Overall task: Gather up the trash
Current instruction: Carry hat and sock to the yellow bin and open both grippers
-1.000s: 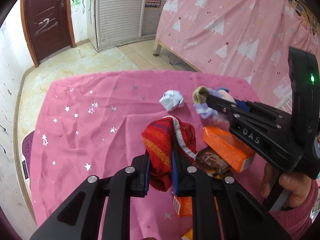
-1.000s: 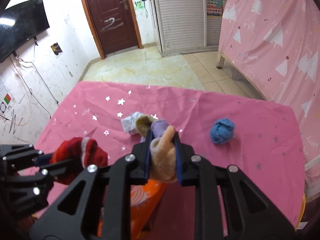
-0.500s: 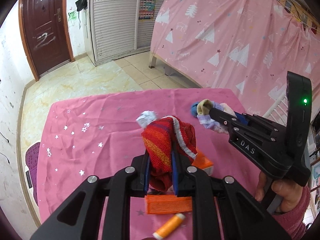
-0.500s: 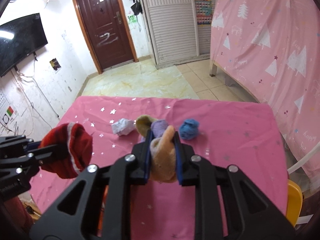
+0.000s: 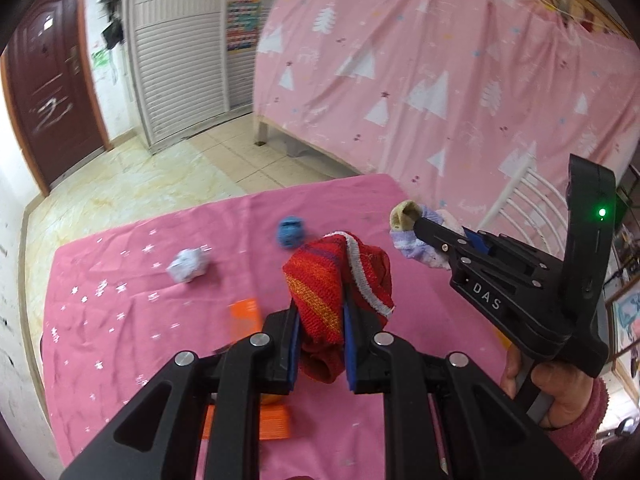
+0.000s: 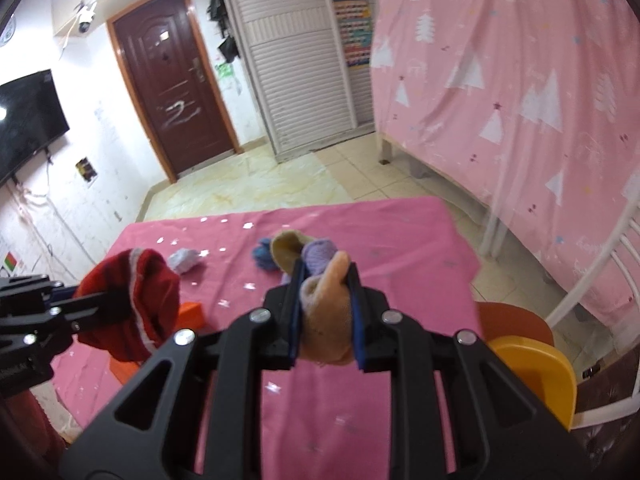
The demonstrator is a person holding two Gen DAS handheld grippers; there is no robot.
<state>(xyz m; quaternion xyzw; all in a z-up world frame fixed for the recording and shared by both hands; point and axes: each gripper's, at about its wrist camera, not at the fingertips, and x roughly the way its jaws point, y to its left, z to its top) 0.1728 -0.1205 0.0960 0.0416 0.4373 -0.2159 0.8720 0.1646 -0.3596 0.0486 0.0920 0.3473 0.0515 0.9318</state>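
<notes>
Above the pink star-printed surface (image 5: 120, 320) you hold both claws up off the cloth, each one clamped on a bundle of fabric. Your left claw (image 5: 320, 344) is closed on a red knit sock with orange stripes and a white band (image 5: 332, 280); its blue pads press the sock from both sides, and the sock bulges above and hangs below them. Your right claw (image 6: 325, 312) is closed on a soft bundle in tan, peach and lilac (image 6: 320, 280), which pokes up and forward past the fingertips. From the left wrist view the right claw sits just to the right of the red sock, with your hand (image 5: 560, 388) in a pink sleeve around its handle and a green light glowing on its body. Down on the surface lie a blue ball of fabric (image 5: 291, 232) near the far edge, a crumpled white paper wad (image 5: 187, 266) to its left, and orange packets (image 5: 246, 314) nearer to you, partly hidden under the left claw. Off the right edge of the surface, the right wrist view shows a yellow chair seat (image 6: 536, 376) and a white metal frame beside the pink tree-printed curtain (image 6: 520, 80).
</notes>
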